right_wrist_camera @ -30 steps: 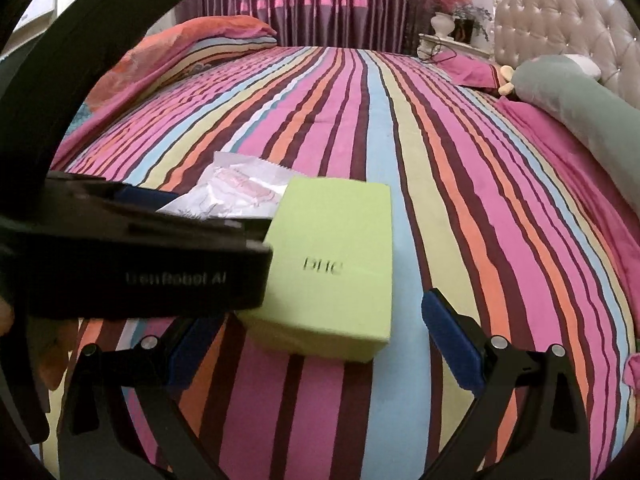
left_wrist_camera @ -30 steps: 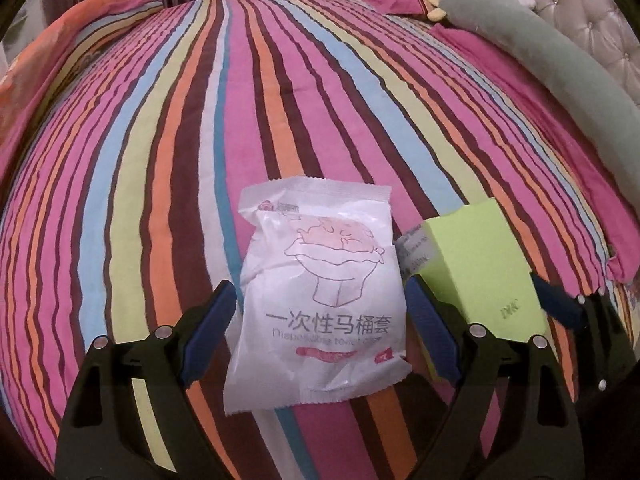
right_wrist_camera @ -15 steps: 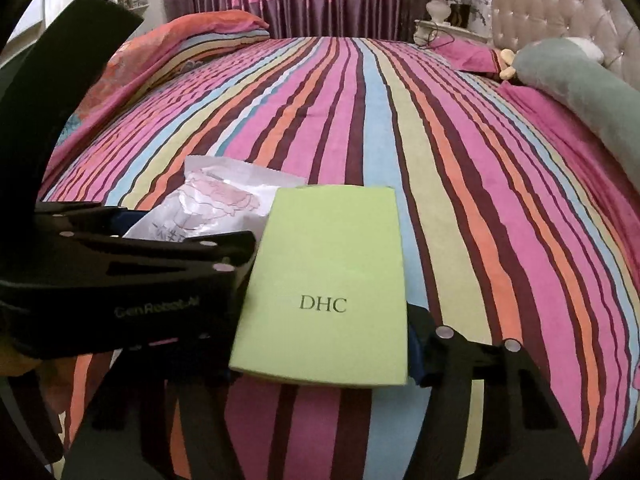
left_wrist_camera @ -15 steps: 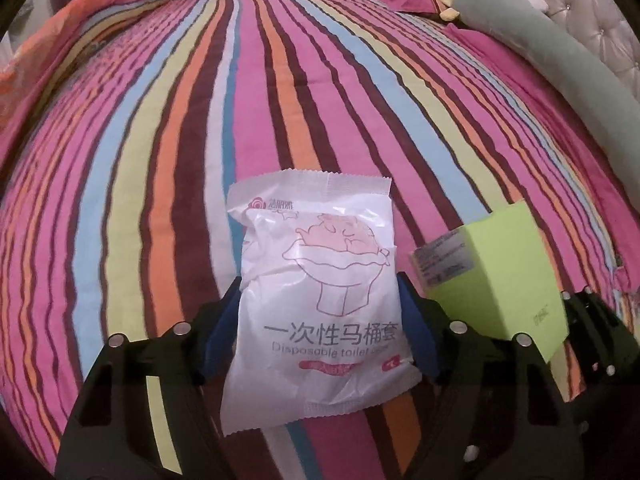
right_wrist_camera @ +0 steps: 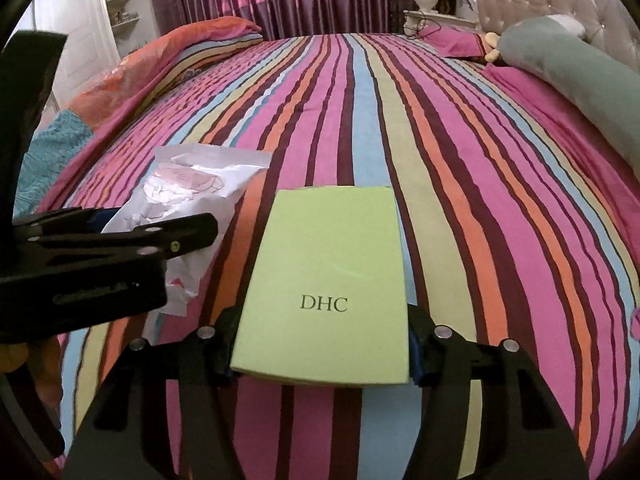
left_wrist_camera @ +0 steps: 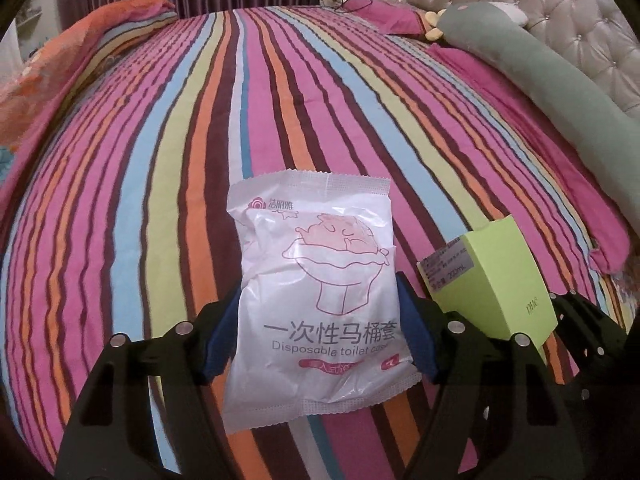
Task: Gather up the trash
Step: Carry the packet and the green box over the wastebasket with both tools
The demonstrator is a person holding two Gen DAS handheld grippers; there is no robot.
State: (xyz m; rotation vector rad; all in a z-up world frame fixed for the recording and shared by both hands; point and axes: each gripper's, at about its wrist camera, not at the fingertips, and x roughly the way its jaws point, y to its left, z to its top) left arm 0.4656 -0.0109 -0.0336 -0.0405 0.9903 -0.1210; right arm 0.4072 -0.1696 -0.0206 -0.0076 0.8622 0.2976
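Left wrist view gives me the clearest read: my left tool is closed on the white toilet-cover packet, one blue pad pressed against each long edge, roughly halfway up the pack, so the flat face is turned toward the lens and the printing stays legible. I judge that edge grip suits a limp, slippery sachet, since pinching across the width keeps it from folding over. Off to that side I can see the green DHC box with its labelled end facing me, carried by my right tool, whose pads squeeze the box's two long sides near the lower end in the right wrist view; a stiff carton tolerates a narrow clamp like that. Both pieces look lifted clear of the striped bed cover, though from these angles I cannot tell for certain how far off it they are. No bin or bag for the trash appears in either view, so where these go is unknown to me. The packet's lower corner hangs below the pads and its back is unseen; the underside of the box is hidden too. Beyond, a green bolster lies along the tufted headboard.
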